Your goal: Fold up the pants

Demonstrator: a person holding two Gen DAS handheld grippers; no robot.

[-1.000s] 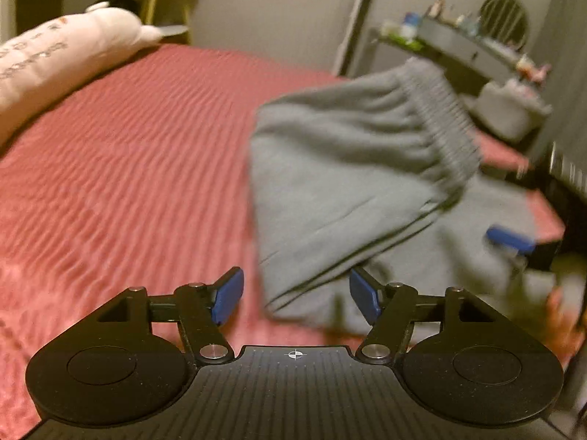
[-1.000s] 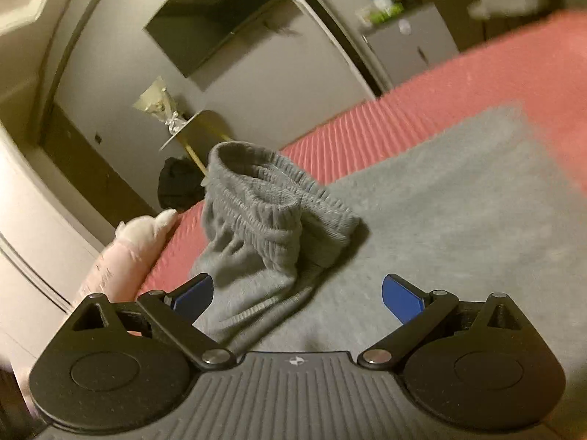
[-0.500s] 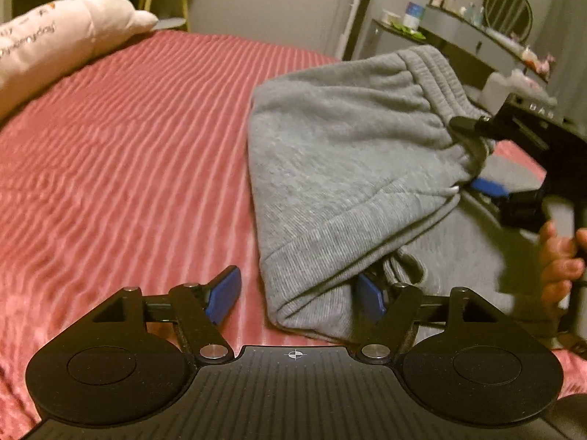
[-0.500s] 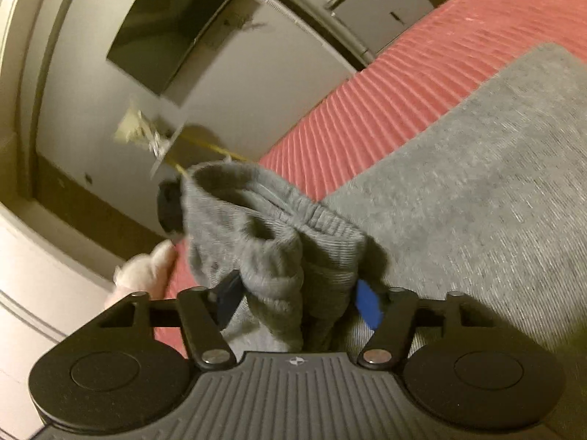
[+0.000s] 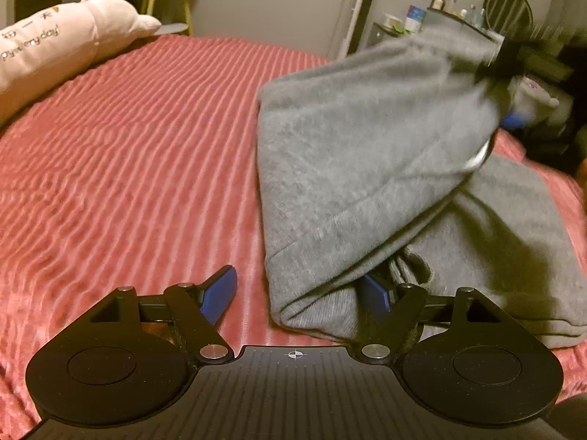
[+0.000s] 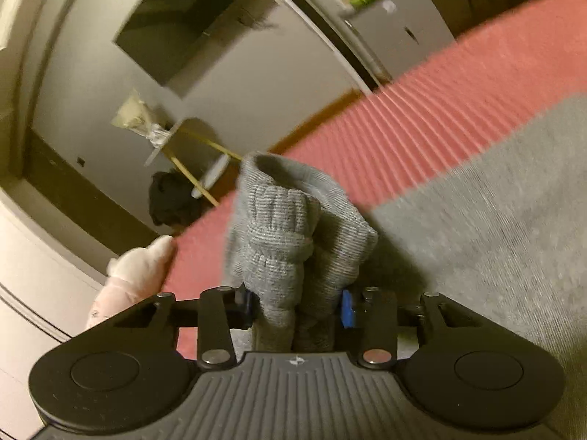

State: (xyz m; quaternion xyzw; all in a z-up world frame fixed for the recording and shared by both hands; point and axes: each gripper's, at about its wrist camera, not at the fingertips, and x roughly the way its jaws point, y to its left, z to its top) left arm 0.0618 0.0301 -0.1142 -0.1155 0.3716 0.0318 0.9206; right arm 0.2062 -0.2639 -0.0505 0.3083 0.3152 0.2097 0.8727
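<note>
Bedroom, red ribbed bedspread (image 5: 128, 168): grey sweatpants (image 5: 367, 168), waistband bunched between closing right hand-held gripper (image 6: 297, 308); folded corner just ahead of opening left hand-held gripper (image 5: 297, 293), unpinched.

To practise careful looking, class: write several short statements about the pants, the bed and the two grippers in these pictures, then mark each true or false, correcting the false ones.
1. The pants are grey. True.
2. The bedspread is blue. False: it is red and ribbed.
3. The right gripper has the bunched waistband between its closing jaws. True.
4. The left gripper is clamped shut on the pillow. False: its jaws are opening, over the folded edge of the pants.
5. The pants lie perfectly flat. False: one end is lifted.
</note>
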